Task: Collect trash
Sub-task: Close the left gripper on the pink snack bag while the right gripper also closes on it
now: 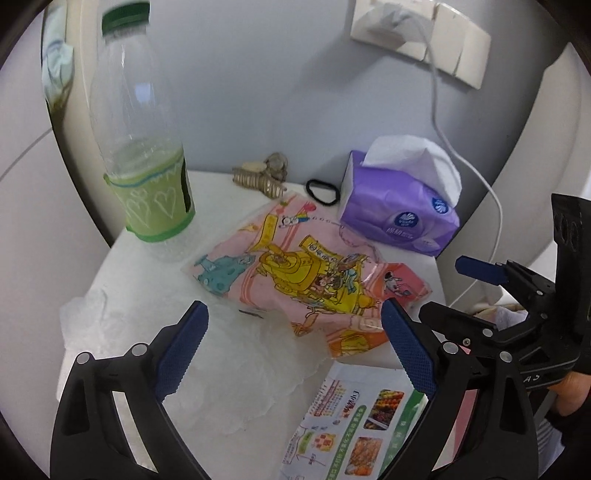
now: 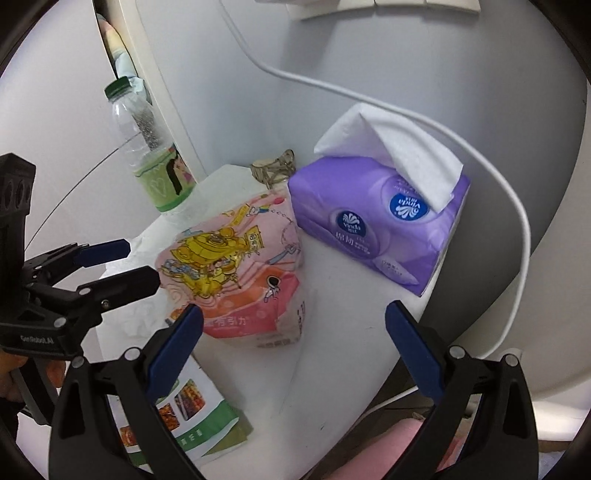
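Observation:
A crumpled pink snack wrapper point(image 1: 310, 273) with yellow cartoon print lies in the middle of the small white table point(image 1: 129, 273); it also shows in the right wrist view point(image 2: 236, 273). A clear plastic bag point(image 1: 240, 362) lies flat in front of it. A nearly empty bottle point(image 1: 147, 155) with a green cap and label stands at the back left. A printed flyer point(image 1: 354, 424) hangs over the front edge. My left gripper point(image 1: 295, 350) is open above the plastic bag. My right gripper point(image 2: 295, 347) is open, just right of the wrapper, and also shows in the left wrist view point(image 1: 461, 295).
A purple tissue pack point(image 1: 402, 214) sits at the back right. A hair claw clip point(image 1: 258, 177) and a black hair tie point(image 1: 322, 192) lie by the wall. A white cable point(image 1: 461, 155) hangs from a wall socket point(image 1: 417, 33) past the table's right edge.

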Demonstrator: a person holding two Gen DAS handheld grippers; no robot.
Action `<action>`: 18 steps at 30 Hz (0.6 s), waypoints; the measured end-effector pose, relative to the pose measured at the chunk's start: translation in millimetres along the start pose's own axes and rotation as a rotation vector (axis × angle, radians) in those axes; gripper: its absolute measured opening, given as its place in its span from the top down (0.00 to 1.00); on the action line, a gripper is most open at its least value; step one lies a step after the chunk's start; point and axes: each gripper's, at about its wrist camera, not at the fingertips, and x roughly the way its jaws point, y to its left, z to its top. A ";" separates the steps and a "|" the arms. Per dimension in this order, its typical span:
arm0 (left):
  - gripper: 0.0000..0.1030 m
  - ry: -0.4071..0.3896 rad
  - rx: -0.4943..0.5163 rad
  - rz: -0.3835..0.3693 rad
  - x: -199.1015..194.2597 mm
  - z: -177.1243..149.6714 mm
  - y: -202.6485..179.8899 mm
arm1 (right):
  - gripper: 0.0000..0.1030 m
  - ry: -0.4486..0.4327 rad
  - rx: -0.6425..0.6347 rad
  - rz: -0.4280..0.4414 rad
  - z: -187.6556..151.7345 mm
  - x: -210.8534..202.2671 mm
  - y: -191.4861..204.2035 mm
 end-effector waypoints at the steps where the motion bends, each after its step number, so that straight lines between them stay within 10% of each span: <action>1: 0.12 0.008 -0.004 -0.007 3.1 -0.1 0.5 | 0.13 0.006 0.001 0.006 -0.1 3.7 -0.8; 18: 0.60 0.071 -0.115 -0.077 40.1 -7.1 11.2 | 0.59 0.078 0.009 0.021 -3.1 36.4 -1.1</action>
